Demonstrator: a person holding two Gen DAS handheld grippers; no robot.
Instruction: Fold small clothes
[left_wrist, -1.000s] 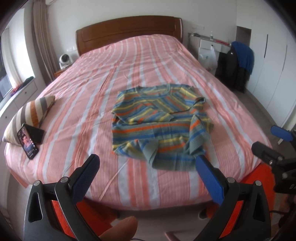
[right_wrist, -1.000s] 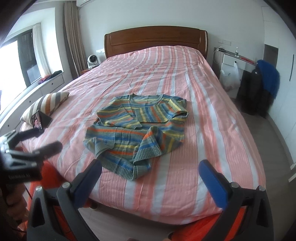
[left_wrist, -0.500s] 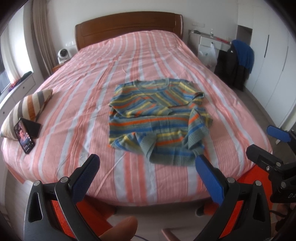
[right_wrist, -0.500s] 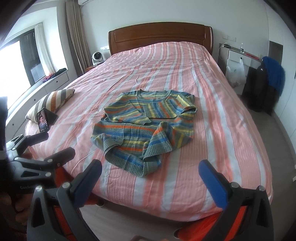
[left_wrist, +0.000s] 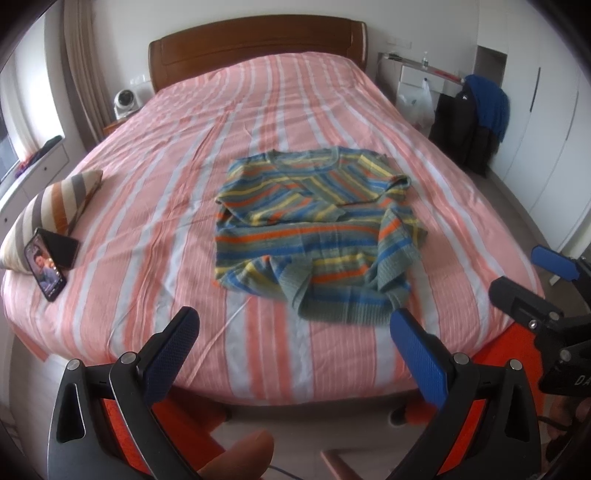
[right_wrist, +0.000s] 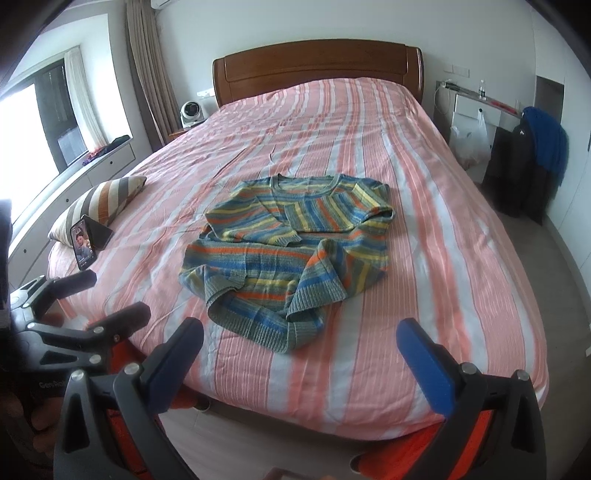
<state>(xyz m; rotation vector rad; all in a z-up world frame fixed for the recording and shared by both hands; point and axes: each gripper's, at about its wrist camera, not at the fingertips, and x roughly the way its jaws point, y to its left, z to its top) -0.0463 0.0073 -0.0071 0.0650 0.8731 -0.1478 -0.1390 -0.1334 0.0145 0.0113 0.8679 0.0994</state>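
Observation:
A small striped knit sweater (left_wrist: 314, 229) in blue, orange, yellow and grey lies on the pink striped bed (left_wrist: 147, 221), sleeves folded across its front, hem bunched toward the foot. It also shows in the right wrist view (right_wrist: 288, 251). My left gripper (left_wrist: 291, 339) is open and empty, held off the foot of the bed, short of the sweater. My right gripper (right_wrist: 299, 347) is open and empty, also off the foot of the bed. Each gripper shows at the edge of the other's view.
A striped cushion (left_wrist: 55, 206) and a propped phone (left_wrist: 44, 266) sit at the bed's left edge. A wooden headboard (left_wrist: 255, 48) is at the far end. A chair draped with dark and blue clothes (left_wrist: 476, 122) stands to the right, by white wardrobes.
Both grippers have drawn a little back and up from the bed, so the sweater sits farther off. The sweater has not moved. Both stay open.

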